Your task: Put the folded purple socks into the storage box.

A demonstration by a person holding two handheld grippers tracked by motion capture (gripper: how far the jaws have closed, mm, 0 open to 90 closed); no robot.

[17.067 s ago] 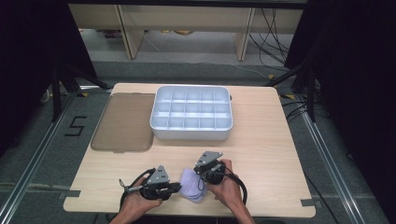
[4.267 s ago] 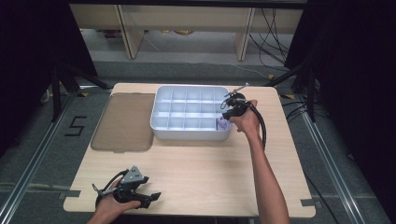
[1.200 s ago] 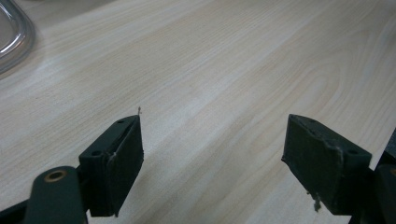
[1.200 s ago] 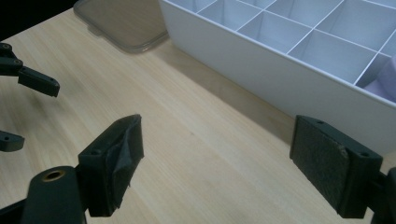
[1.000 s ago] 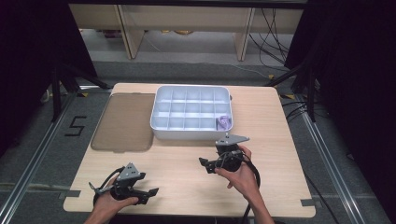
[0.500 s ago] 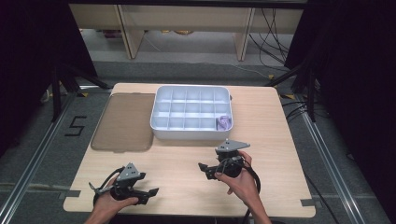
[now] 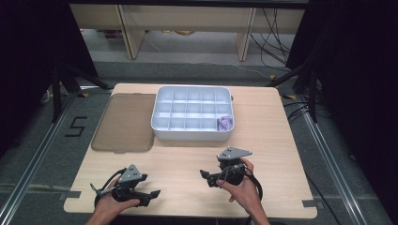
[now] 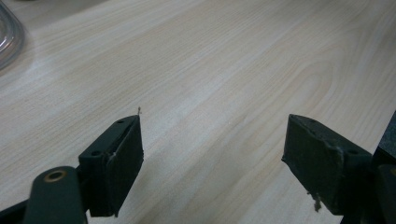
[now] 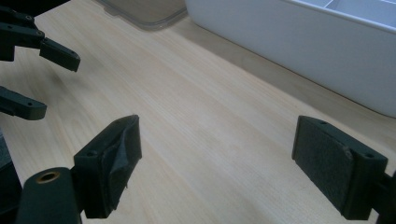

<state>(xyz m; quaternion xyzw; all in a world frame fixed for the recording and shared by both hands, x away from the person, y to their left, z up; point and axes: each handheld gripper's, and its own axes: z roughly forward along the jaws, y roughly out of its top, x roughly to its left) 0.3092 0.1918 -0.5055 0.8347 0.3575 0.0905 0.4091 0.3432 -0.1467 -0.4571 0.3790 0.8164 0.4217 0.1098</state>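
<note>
Jaws wide apart, holding nothing: left gripper [image 7: 152,193] and right gripper [image 7: 204,176], at 6 o'clock from white plastic compartment tray [image 7: 192,135].

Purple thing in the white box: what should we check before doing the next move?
1. Purple thing sits inside a compartment at the right end of the front row of the white box: ok.
2. Left gripper has jaws apart with nothing between them: ok.
3. Right gripper has jaws apart with nothing between them: ok.
4. Both grippers are low over the table, apart from the box: ok.
5. Clear brownish lid lies flat to the left of the box, not on it: not ok if closing comes next.
6. Whether the other compartments hold anything small: cannot tell.
</note>
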